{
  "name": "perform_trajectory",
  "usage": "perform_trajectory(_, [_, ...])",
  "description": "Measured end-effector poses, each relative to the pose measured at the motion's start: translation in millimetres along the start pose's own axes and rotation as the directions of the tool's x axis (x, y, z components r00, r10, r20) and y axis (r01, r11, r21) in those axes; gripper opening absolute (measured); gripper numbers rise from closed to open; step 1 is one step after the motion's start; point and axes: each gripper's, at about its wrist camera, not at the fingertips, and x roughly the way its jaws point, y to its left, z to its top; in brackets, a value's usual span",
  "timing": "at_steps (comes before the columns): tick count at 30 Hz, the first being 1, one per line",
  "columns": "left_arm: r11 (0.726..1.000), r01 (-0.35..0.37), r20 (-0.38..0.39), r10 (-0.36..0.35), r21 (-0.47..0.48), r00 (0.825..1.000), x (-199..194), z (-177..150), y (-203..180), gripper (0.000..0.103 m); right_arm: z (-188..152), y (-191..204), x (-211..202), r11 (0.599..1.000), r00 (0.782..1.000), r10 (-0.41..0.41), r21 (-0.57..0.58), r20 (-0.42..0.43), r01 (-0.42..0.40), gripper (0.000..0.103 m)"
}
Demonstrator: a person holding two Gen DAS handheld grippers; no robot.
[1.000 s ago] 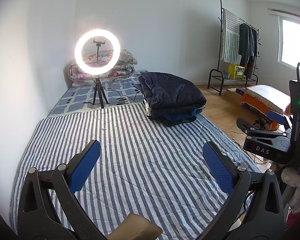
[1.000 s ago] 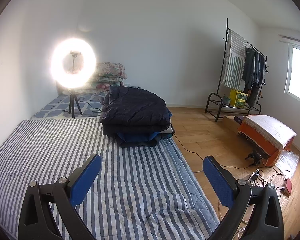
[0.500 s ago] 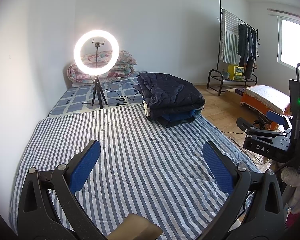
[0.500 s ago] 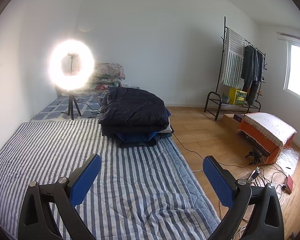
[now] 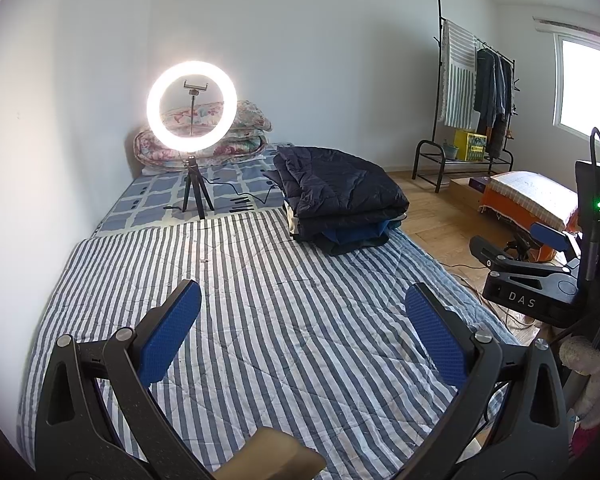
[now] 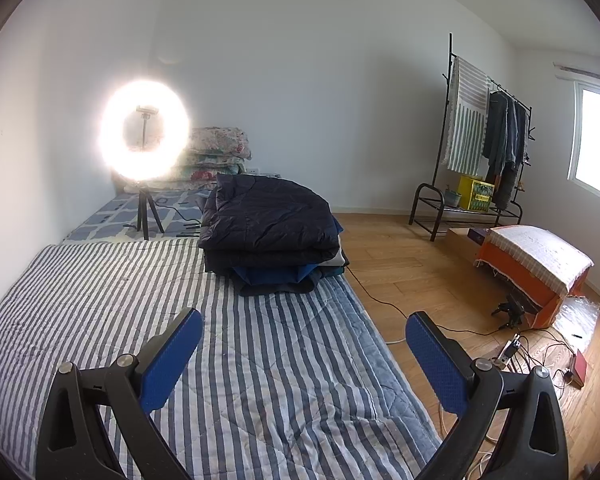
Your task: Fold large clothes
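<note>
A stack of folded clothes, topped by a dark navy padded jacket (image 5: 340, 188) (image 6: 268, 216), lies at the far right side of the blue-and-white striped bedcover (image 5: 260, 300) (image 6: 140, 300). My left gripper (image 5: 300, 320) hangs open above the near part of the cover, its blue pads wide apart and nothing between them. My right gripper (image 6: 300, 344) is open too, over the cover's right edge. The right gripper's body (image 5: 540, 280) shows at the right edge of the left wrist view. Both grippers are well short of the stack.
A lit ring light on a small tripod (image 5: 192, 108) (image 6: 144, 136) stands on the bed before folded floral quilts (image 5: 244, 128). A clothes rack (image 6: 484, 140), an orange-covered box (image 6: 536, 264) and cables (image 6: 540, 344) sit on the wooden floor at right.
Both views have shifted only slightly; the ring light and the stack drift a little left in the frames. Both grippers remain open and empty.
</note>
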Motion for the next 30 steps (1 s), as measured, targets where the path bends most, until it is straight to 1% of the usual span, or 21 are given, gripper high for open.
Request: perform_trajectory(30, [1.0,-0.005,0.012,0.005,0.015,1.0,-5.9,-0.1,-5.6,0.103,-3.0,0.5,3.0,1.0,1.0,0.0,-0.007,-0.01,0.0,0.103])
